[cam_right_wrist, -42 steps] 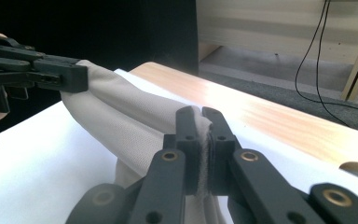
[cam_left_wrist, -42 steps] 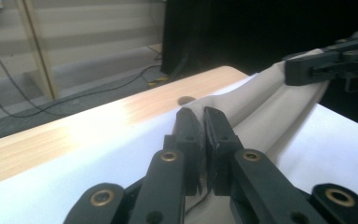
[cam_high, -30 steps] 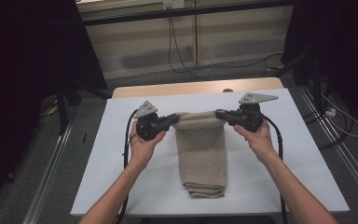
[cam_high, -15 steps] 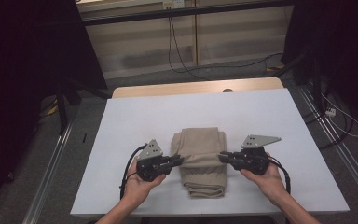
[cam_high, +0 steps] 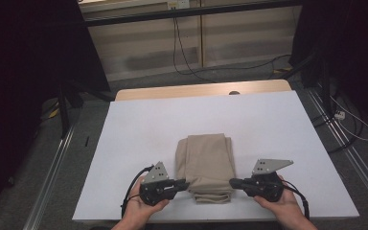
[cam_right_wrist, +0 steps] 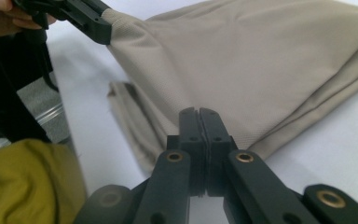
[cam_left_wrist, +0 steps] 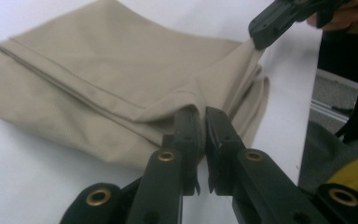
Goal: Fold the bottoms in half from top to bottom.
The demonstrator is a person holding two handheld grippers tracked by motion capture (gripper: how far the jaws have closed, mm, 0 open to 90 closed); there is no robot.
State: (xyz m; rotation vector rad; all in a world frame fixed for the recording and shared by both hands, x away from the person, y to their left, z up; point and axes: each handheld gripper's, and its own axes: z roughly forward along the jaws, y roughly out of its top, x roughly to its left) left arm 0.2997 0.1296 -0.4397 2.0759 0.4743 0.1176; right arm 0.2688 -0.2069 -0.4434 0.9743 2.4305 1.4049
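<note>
The table (cam_high: 278,115) is seen from above, looking forward and down. The folded cloth (cam_high: 206,165) is viewed closely by both gripper views, from opposite sides.

No legible text, label, brand, number or sign is found in any of the three views. The beige cloth (cam_high: 205,166) and the white table cover (cam_high: 139,129) are noted as unmarked. No marking can be read on the visible black jaw surfaces.

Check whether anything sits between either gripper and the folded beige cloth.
Nothing visible does. The left gripper and right gripper are each shut on a near corner of the folded beige cloth, which lies on the white table.
</note>
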